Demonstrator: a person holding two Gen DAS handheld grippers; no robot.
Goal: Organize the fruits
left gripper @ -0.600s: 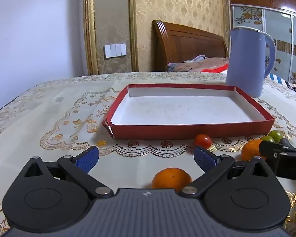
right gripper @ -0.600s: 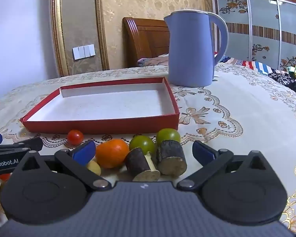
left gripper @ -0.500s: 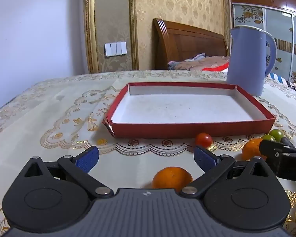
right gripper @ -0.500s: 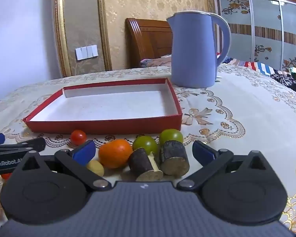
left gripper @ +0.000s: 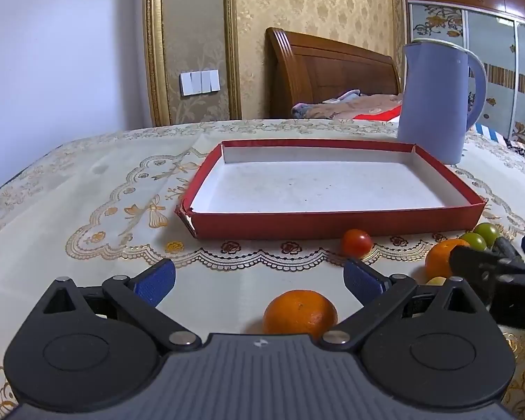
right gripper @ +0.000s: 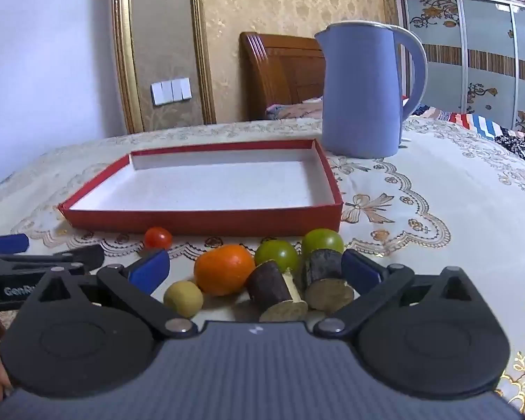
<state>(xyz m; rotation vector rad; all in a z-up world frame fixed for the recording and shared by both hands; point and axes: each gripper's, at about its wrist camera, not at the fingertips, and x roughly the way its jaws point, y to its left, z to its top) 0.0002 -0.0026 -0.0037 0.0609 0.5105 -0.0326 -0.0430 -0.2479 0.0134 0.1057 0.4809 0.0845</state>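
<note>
A shallow red tray point(left gripper: 332, 225) point(right gripper: 206, 222) with a white floor lies on the tablecloth. In front of it sit a red cherry tomato point(left gripper: 356, 243) point(right gripper: 157, 238), an orange point(right gripper: 224, 269) point(left gripper: 441, 257), two green tomatoes point(right gripper: 276, 253) point(right gripper: 322, 240), a small yellow fruit point(right gripper: 183, 297) and two dark sugarcane pieces point(right gripper: 274, 290) point(right gripper: 327, 280). A mandarin point(left gripper: 299, 311) lies between the fingers of my left gripper point(left gripper: 259, 278), which is open. My right gripper point(right gripper: 253, 267) is open too, with the fruit cluster between its blue pads, untouched.
A tall lilac kettle point(left gripper: 435, 101) point(right gripper: 362, 89) stands behind the tray's right corner. The tray's near left corner point(left gripper: 187, 215) is torn. Each gripper shows at the edge of the other's view. A wooden headboard and wardrobe lie beyond the table.
Both views have tilted down and drawn slightly closer to the fruit. Nothing has been grasped; the fruit lies where it was.
</note>
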